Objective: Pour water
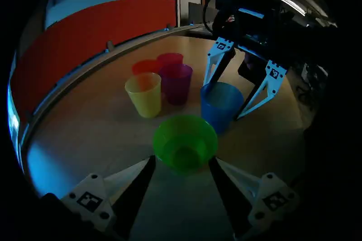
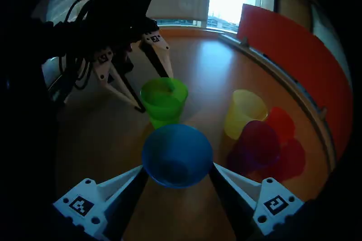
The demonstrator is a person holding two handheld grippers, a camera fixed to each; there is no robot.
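Quick status from my end. The left gripper [image 1: 182, 158] has its fingers narrowed onto the see-through green plastic cup [image 1: 184, 144], one pad on each side, so I'm calling that held. Same deal on the other side: the right gripper [image 2: 178, 167] is pinched on the blue plastic cup [image 2: 176, 154]. Both cups sit near the middle of the wooden tabletop [image 1: 90, 128], just beside each other. The yellow plastic cup [image 1: 144, 94], purple cup [image 1: 175, 82] and a couple of reddish cups [image 1: 145, 66] are bunched up a bit farther back.

So I'd say grasping is done and pouring hasn't started, since both cups are upright. I honestly can't tell which one has water in it. For the next move I'd lift one cup, bring its rim over the other's mouth and tip it slowly, keeping the receiving cup steady.
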